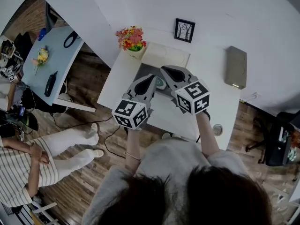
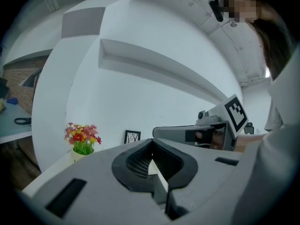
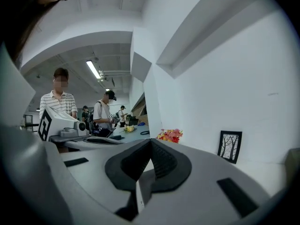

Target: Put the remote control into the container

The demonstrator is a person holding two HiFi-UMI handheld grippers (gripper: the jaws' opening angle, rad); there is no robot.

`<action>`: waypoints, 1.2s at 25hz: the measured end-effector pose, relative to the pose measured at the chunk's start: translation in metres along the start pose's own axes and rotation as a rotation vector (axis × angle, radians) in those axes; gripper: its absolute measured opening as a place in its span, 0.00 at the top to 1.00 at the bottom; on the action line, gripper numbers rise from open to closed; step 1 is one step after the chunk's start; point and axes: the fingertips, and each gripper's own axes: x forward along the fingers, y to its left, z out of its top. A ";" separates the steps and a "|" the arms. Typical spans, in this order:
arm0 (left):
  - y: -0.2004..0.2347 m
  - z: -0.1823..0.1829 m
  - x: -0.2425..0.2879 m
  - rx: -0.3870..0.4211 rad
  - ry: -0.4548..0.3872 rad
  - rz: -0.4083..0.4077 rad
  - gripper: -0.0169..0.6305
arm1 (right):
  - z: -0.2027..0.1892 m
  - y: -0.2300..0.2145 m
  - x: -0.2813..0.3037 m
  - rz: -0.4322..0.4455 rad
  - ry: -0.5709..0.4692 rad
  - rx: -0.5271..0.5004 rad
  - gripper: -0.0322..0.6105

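The left grey claw (image 1: 153, 78) and right grey claw (image 1: 165, 70) were shut and empty, side by side over the dark grey flat tray (image 1: 146, 69). The remote was not seen.

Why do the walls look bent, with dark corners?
Left gripper view: the wide-angle lens bows the white wall ledge and blackens the corners. Right gripper view: same bowing and dark rim. Head view: no dark rim; light falls evenly on the white rectangular table.
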 end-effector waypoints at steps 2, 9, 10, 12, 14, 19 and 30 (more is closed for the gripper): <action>-0.003 0.004 -0.002 0.010 -0.012 0.001 0.97 | 0.006 0.001 -0.004 0.004 -0.028 -0.010 0.95; -0.012 0.020 -0.004 0.027 -0.056 -0.013 0.97 | 0.014 0.006 -0.012 0.014 -0.063 -0.038 0.95; -0.014 0.022 -0.004 0.031 -0.060 -0.015 0.97 | 0.014 0.006 -0.014 0.015 -0.067 -0.039 0.95; -0.018 0.027 -0.005 0.036 -0.070 -0.022 0.97 | 0.017 0.007 -0.017 0.019 -0.080 -0.036 0.95; -0.022 0.031 -0.006 0.046 -0.078 -0.025 0.97 | 0.020 0.008 -0.021 0.026 -0.094 -0.034 0.95; -0.028 0.040 -0.012 0.069 -0.094 -0.021 0.97 | 0.025 0.013 -0.029 0.039 -0.096 -0.077 0.95; -0.035 0.042 -0.016 0.090 -0.095 -0.015 0.97 | 0.034 0.014 -0.040 0.047 -0.134 -0.098 0.95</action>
